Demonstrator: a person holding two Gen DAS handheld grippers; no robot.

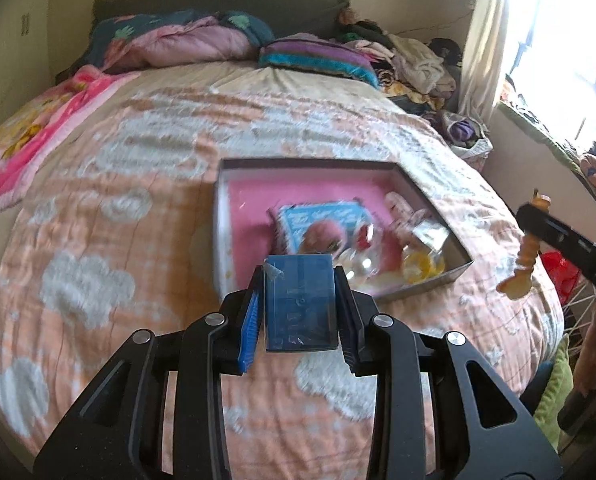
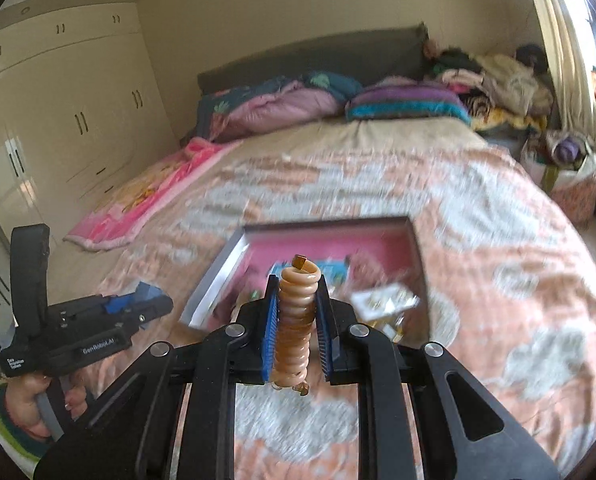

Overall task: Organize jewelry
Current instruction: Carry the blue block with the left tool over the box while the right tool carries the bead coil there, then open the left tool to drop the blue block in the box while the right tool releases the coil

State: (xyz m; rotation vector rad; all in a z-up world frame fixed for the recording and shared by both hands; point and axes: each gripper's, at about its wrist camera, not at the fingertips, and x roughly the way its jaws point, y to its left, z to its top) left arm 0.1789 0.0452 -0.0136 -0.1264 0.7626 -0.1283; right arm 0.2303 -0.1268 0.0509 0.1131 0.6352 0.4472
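My left gripper is shut on a small blue transparent box and holds it above the bedspread, just in front of the open pink-lined box. That pink-lined box holds a blue patterned pouch, clear round pieces and a yellow item. My right gripper is shut on a tan spiral coil bracelet and holds it upright above the near edge of the pink-lined box. In the left wrist view the right gripper and the coil show at the right.
The bed carries an orange and white cloud bedspread. Pillows and a folded quilt lie at the headboard. A pink blanket lies at the left. Clothes are piled by the curtain. Wardrobes stand at the left.
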